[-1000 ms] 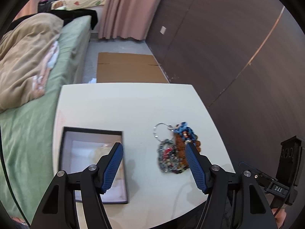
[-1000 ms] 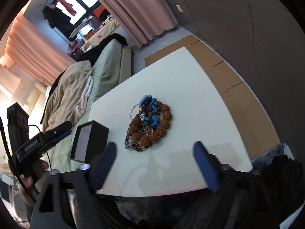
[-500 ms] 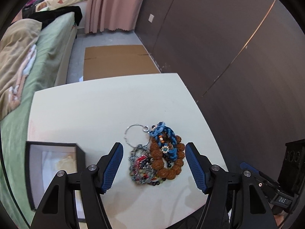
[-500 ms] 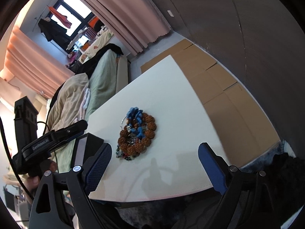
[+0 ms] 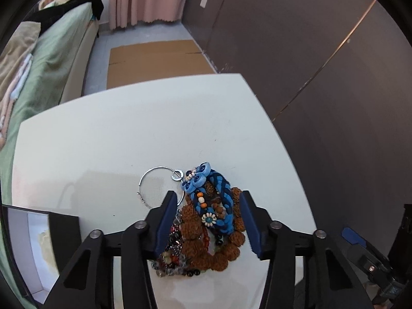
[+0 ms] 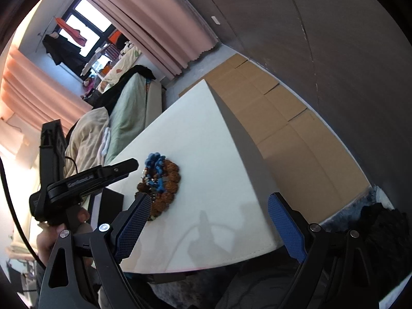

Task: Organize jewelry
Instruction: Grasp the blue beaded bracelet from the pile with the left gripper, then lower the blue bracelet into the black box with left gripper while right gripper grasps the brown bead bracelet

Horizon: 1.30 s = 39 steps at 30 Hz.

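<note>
Left claw (image 5: 209,220): your jaws stand wide, straddling the pile, gripping nothing.
Box (image 5: 63,229): open, at the table's left edge.
Wire ring (image 5: 144,180): thin, stiff; likely slippery.
Bracelets (image 5: 206,221): tangled heap on the table (image 5: 128,134); light, limp. Pinch the blue braid's top loop.
Right claw (image 6: 208,228): wide apart, empty, near the table's front edge.
</note>
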Each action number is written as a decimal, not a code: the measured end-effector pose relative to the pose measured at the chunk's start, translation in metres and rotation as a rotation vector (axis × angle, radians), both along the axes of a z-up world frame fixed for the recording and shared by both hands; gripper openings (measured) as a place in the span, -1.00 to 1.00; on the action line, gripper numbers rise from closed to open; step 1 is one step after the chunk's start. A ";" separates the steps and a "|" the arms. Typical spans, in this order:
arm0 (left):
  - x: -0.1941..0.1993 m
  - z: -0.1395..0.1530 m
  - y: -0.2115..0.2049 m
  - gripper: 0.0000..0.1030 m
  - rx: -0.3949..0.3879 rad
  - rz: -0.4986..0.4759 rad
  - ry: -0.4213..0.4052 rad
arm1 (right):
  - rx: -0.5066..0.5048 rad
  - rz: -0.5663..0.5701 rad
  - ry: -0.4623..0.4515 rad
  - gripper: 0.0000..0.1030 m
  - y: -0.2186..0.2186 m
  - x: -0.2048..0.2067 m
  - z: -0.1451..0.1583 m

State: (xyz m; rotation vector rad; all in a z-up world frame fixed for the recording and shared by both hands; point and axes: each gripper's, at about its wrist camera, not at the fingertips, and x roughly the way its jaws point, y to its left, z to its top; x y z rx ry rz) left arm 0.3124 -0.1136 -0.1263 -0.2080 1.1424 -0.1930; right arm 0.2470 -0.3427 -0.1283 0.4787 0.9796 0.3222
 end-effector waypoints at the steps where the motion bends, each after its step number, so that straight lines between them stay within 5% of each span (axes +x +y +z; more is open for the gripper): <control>1: 0.002 -0.004 0.000 -0.20 0.007 0.002 0.010 | 0.000 -0.001 0.003 0.80 0.000 0.001 -0.001; 9: 0.008 -0.019 0.004 -0.75 0.000 0.012 0.026 | -0.010 0.013 0.010 0.80 0.004 0.004 -0.002; 24: -0.023 0.036 0.031 -0.78 -0.049 0.014 -0.104 | -0.003 0.085 0.010 0.78 0.041 0.010 0.002; 39: -0.069 0.079 0.101 -0.78 -0.064 0.120 -0.187 | 0.042 0.257 0.058 0.42 0.125 0.039 -0.006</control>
